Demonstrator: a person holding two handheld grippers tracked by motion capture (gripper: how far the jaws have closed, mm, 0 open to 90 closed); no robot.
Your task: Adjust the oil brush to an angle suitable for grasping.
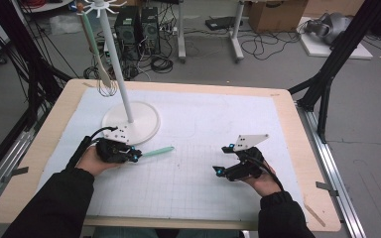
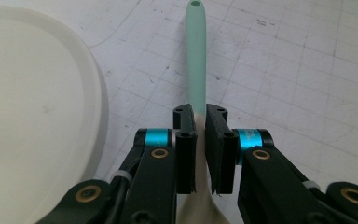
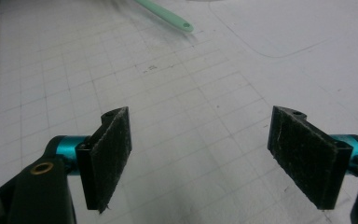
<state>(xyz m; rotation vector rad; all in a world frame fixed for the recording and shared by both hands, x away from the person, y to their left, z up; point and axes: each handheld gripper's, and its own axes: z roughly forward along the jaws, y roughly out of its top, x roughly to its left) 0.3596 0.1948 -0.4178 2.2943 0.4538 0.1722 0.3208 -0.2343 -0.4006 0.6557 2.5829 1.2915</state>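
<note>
Fingers (image 2: pixel 186 140) of L gripper (image 2: pixel 199 154) tight round 1 green-handled spoon (image 2: pixel 196 51).

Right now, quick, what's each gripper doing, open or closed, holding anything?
Left gripper: closed on the green-handled spatula.
Right gripper: open, jaws wide apart, holding nothing.

Evenly lit from overhead, soft and cool, with only faint shadows on the white mat (image 1: pixel 218 148). Slightly grainy and low in sharpness throughout. Blurred at the near jaws in both gripper views, crisper farther off.
</note>
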